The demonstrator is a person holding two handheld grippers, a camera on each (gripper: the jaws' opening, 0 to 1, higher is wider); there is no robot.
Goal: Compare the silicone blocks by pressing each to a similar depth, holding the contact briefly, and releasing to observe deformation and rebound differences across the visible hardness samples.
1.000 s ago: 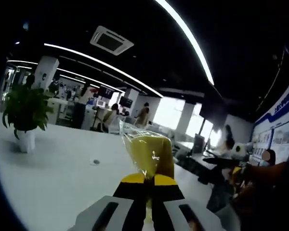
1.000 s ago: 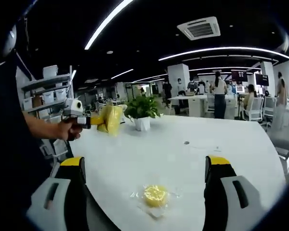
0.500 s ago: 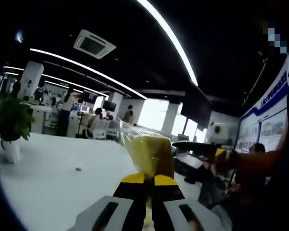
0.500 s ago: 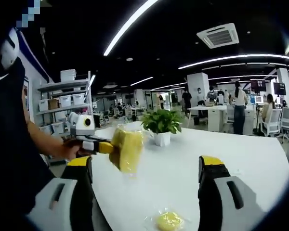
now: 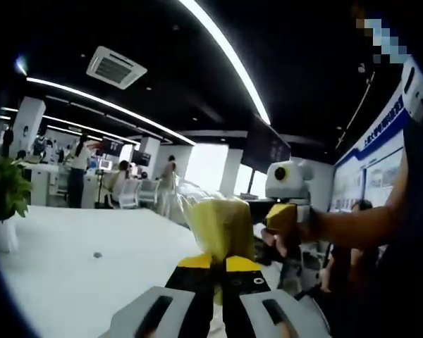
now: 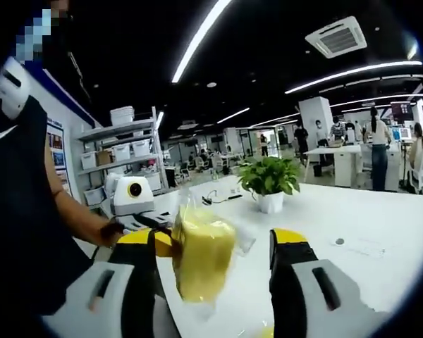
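Left gripper [image 5: 218, 262]: jaws closed on the plastic wrap of a yellow silicone block [image 5: 221, 227], held aloft at 12 o'clock above the white table [image 5: 92, 274]. Right gripper [image 6: 215, 243]: jaws spread apart, with the block [image 6: 201, 257] between them, contact unclear.

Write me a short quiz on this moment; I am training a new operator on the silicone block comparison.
1. True or false: the left gripper is shut on the bagged yellow silicone block.
2. How do the right gripper's jaws stand? A) shut B) open, the bagged block between them
3. What stands on the white table beyond the block in the right gripper view?

Key: 1 true. 2 B. 3 A potted plant.
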